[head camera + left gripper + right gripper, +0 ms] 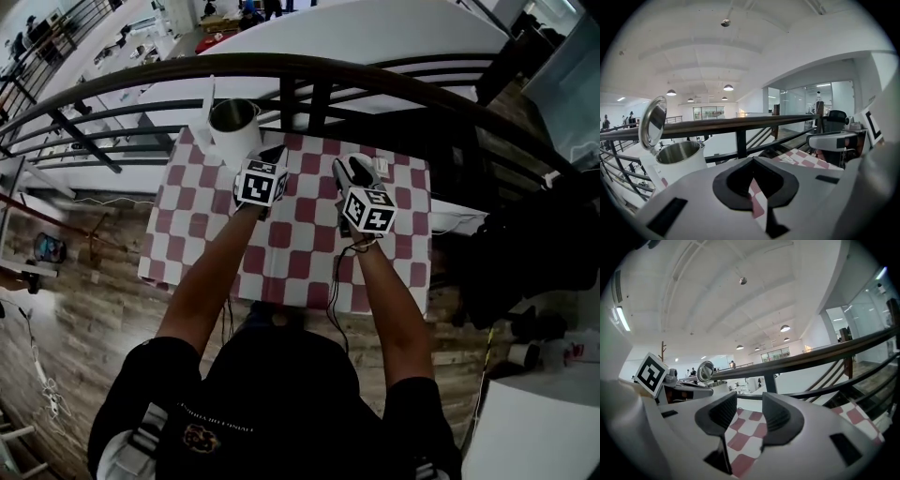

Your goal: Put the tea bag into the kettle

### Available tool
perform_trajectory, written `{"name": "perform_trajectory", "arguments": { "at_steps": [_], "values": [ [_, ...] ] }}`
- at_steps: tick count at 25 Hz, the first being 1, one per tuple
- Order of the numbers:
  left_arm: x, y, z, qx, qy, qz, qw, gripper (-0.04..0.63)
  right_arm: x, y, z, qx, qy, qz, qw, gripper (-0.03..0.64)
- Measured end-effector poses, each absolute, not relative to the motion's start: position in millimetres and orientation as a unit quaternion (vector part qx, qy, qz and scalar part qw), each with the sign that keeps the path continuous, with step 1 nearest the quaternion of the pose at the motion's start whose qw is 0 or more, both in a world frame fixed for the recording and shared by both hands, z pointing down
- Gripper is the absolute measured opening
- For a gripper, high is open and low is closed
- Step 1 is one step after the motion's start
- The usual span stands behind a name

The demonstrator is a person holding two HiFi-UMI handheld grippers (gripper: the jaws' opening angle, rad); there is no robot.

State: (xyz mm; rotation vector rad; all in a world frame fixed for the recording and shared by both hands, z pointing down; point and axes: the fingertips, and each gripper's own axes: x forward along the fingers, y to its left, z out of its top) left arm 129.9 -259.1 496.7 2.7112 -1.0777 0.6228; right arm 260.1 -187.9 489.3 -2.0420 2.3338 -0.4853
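while the white kettle (234, 129) is standing with its lid (651, 123) tipped up at the far left corner of the red-and-white checked cloth (300, 253), both grippers are being held over the cloth's far half. the left gripper (272, 156) is sitting just beside the kettle, its jaws meeting at the tips with nothing between them. the right gripper (357, 170) is keeping a narrow gap between its jaws, gripping nothing. a small white flat piece (789, 159), possibly the tea bag, is lying on the cloth near the right gripper.

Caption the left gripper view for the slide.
Left gripper, jaws shut and empty, above the checked cloth; open-lidded kettle ahead-left by the railing.
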Motion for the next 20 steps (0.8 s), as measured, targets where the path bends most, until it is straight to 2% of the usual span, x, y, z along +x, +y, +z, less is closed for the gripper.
{"name": "perform_trajectory", "arguments": {
  "at_steps": [12,20],
  "values": [
    [221.7,-219.9,516.8,0.923,-0.296,0.237,0.072,-0.002,348.1,-131.9,506.1,-0.701,0.694,-0.165,0.002,0.178],
    [272.6,-190.9,547.8,0.931,-0.217,0.287,0.057,-0.002,384.2,-107.8,531.0,-0.727,0.662,-0.18,-0.033,0.178]
  ]
}}
